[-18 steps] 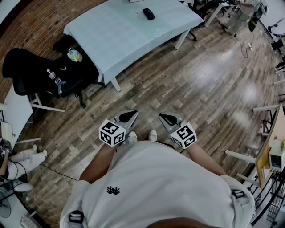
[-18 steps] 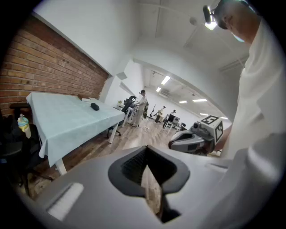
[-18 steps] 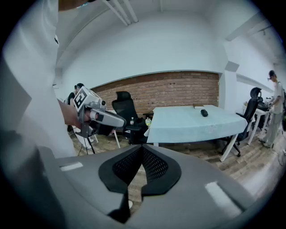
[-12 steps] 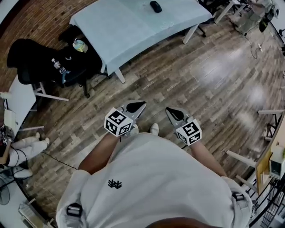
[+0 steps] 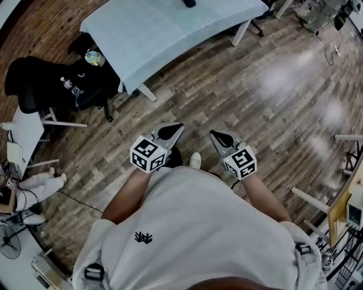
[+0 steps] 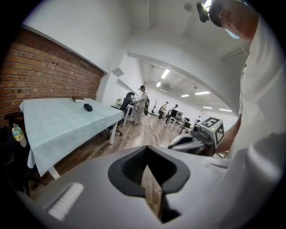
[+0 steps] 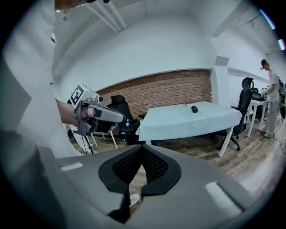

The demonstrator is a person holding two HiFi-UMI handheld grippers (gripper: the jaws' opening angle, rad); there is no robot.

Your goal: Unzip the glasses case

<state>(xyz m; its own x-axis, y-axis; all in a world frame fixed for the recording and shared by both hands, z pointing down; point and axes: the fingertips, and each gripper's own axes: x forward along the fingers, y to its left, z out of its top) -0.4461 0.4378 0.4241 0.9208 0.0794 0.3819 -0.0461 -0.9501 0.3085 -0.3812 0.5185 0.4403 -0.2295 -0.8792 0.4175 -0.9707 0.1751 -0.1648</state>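
Observation:
The glasses case [image 5: 189,3] is a small dark oval far off on the table with the pale blue cloth [image 5: 164,34], cut by the head view's top edge. It also shows in the left gripper view [image 6: 88,107] and in the right gripper view [image 7: 194,108]. I hold both grippers close to my body above the wooden floor, well short of the table. The left gripper [image 5: 170,131] is shut with nothing in it, its jaws meeting at the tip [image 6: 146,150]. The right gripper [image 5: 221,137] is likewise shut and empty [image 7: 142,147].
A black office chair [image 5: 39,85] loaded with a dark bag and bottles stands left of the table. A white desk [image 5: 22,139] lies at the far left, and more desks and chair legs at the right [image 5: 346,141]. People stand far down the room [image 6: 142,105].
The table and case have slid toward the top edge of the head view. Both grippers stay shut and held in front of my body, almost where they were.

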